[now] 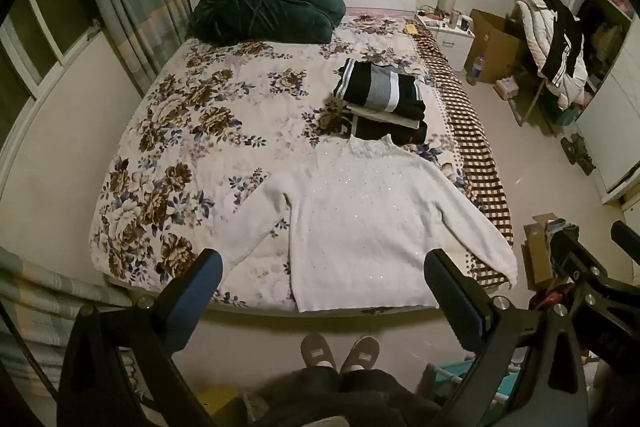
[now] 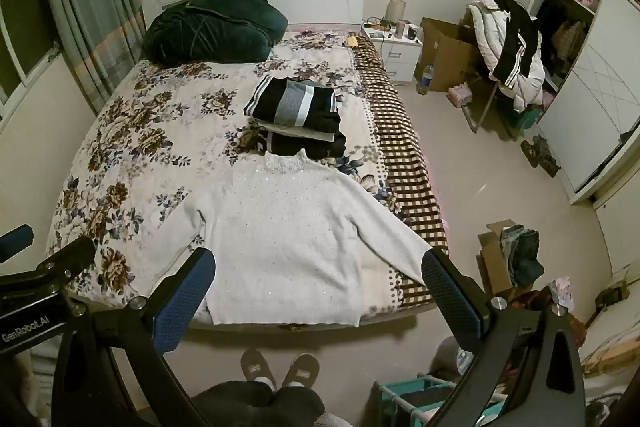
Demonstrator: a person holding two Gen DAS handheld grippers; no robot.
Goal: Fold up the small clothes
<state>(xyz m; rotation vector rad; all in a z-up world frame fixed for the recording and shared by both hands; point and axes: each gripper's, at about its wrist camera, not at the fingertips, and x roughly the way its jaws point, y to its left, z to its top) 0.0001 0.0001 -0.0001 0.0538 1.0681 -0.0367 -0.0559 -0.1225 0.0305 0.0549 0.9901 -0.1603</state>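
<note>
**White sweater laid flat at foot of bed, both grippers wide and empty**

Laid out flat on floral-print bed (image 1: pixel 168 131): white knitted long-sleeved sweater with small sequins (image 1: pixel 360 223), front up, collar toward headboard, hem at foot edge of bed and just overhanging it. Both sleeves spread outward and angled down toward foot edge; one sleeve cuff reaching the brown-and-cream checked blanket strip (image 1: pixel 472 131) along the side edge near the foot corner.

Just beyond sweater collar, toward headboard: stack of folded dark garments, topmost black with grey and white stripes (image 1: pixel 380 93). Collar touching or nearly touching lowest item of stack; cannot tell which.

At headboard corner on curtain side: bundled dark green velvet blanket (image 1: pixel 264 7).

Left hand-held gripper (image 1: pixel 324 279): jaws fully spread, nothing between the blue pads, held above floor short of foot edge, angled down at sweater hem. No contact with fabric.

Right hand-held gripper (image 2: pixel 318 281): jaws likewise fully spread, nothing gripped, same downward angle, hovering before foot edge. In right wrist view, one pad overlapping sleeve cuff in line of sight; no pinch seen.

Person's feet in grey slippers (image 1: pixel 340 353) on floor, facing foot edge of bed, centred on sweater.

Beside the bed on the floor: open cardboard box with clothes (image 2: pixel 516 259).
</note>
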